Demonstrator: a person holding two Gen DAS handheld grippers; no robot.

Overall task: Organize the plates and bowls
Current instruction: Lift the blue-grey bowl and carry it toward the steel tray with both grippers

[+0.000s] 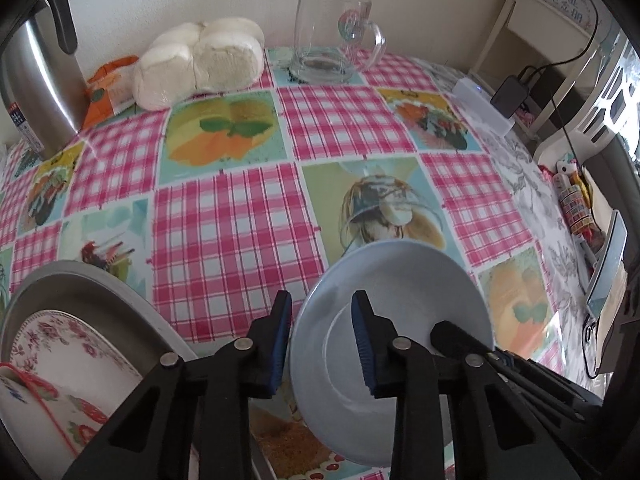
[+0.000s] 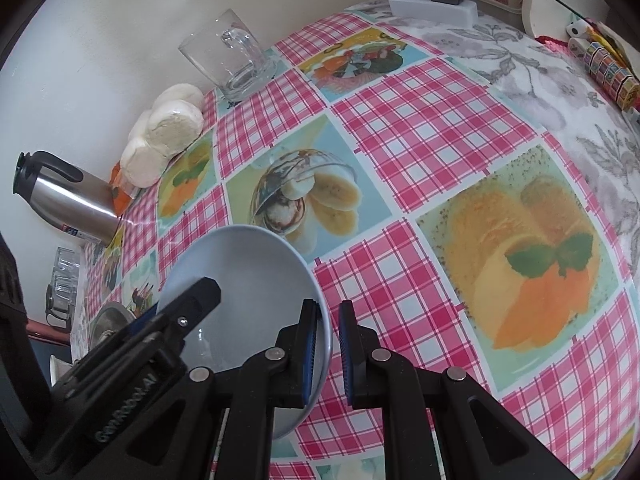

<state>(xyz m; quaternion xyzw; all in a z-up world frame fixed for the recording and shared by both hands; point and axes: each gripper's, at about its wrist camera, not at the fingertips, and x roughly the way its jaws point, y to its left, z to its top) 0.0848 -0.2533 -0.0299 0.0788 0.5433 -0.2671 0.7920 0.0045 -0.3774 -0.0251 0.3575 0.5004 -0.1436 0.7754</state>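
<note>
two tools meet at one pale blue plate (image 1: 400, 280), which stands tilted above the checked counter (image 1: 240, 220). the right tool (image 2: 329, 344) is clamped on the plate's right rim. the left tool (image 1: 322, 340) straddles the opposite rim, its pads seemingly not yet pressing. a floral plate (image 1: 72, 344) lies in a metal tray (image 1: 80, 280) at left.

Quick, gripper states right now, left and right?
Left gripper: fingers straddle the rim of the blue plate; grip cannot be told.
Right gripper: closed on the blue plate's opposite rim.
</note>
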